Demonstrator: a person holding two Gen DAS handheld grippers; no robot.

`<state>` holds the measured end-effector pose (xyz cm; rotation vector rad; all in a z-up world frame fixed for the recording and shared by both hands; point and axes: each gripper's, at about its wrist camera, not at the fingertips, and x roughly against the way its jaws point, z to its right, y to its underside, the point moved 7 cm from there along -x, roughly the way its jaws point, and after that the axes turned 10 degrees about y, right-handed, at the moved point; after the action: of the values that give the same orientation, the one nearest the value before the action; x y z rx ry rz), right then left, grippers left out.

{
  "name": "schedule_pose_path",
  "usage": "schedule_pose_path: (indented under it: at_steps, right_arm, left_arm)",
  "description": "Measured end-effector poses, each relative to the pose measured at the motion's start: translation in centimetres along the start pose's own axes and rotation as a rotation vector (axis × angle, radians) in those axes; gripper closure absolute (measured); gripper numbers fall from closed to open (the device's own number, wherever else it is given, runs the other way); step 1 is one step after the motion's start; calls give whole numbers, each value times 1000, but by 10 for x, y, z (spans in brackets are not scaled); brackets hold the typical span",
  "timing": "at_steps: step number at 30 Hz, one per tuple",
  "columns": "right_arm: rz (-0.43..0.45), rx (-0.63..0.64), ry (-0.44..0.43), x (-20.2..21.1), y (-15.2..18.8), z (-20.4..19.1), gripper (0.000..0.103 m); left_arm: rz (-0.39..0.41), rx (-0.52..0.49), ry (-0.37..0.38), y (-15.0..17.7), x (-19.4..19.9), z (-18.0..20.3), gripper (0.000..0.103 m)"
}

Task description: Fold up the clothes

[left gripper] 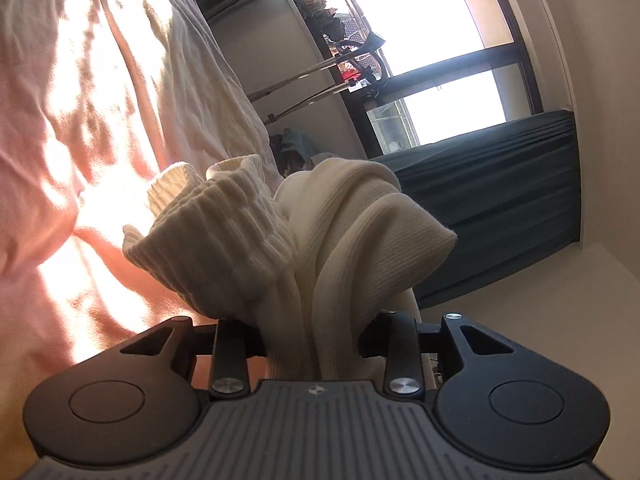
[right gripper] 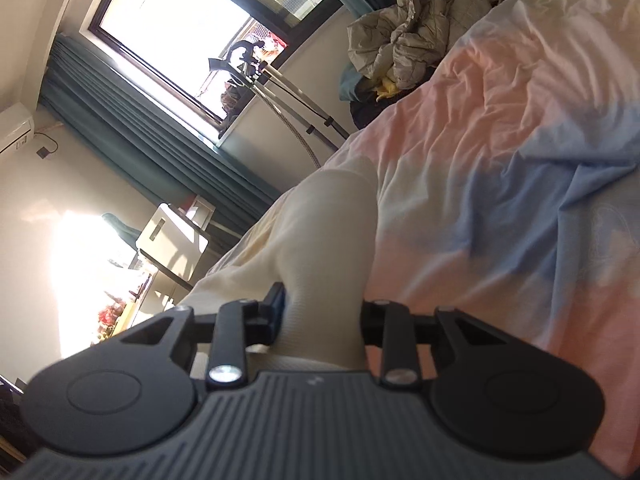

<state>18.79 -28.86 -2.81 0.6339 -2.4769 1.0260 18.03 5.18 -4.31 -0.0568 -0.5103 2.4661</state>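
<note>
My left gripper (left gripper: 316, 336) is shut on bunched cream ribbed socks (left gripper: 304, 240); the cuffs flare to the left and a smooth toe part bulges to the right, above the fingers. My right gripper (right gripper: 322, 320) is shut on a cream sock (right gripper: 332, 240) that stretches away from the fingers over the bed. The fingertips of both grippers are hidden by the fabric.
A bed with a pink, blue and cream sheet (right gripper: 500, 168) lies under both grippers; it also shows in the left wrist view (left gripper: 80, 160). A pile of crumpled clothes (right gripper: 408, 36) sits at the bed's far end. Window (right gripper: 192, 32), teal curtains (left gripper: 500, 200) and a garment steamer pole (right gripper: 296, 108) stand beyond.
</note>
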Motion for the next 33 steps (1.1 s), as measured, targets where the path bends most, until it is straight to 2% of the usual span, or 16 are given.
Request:
schedule_pose_path:
  at_steps: [4,8,12,17,23,29,33]
  right_arm:
    - [53,5,0,42,-37,15,71]
    - [128,5,28,88,-82,56,71]
    - [205,-22,90,130,-121,121,71]
    - [275,-88,202,160,-151,223,71]
    - [287,-160,297,149,-148,329,71]
    - [210,-288,314,113,-101,408,67]
    - [220,-349,278,110,-89,426,64]
  left_arm:
    - [-49,3,51,35,-25,34,65]
    - [-122,-9,107,80,-80,65,65]
    - [-235,-5,152,139,-150,80,65]
    - [-372,-28,165,228,-233,70,64]
    - [-464,-61,142,294,-295,24,64]
    - [-508,-190,230,322,-296,-2,61]
    - [-510,-210,234,328,-288,-1,59]
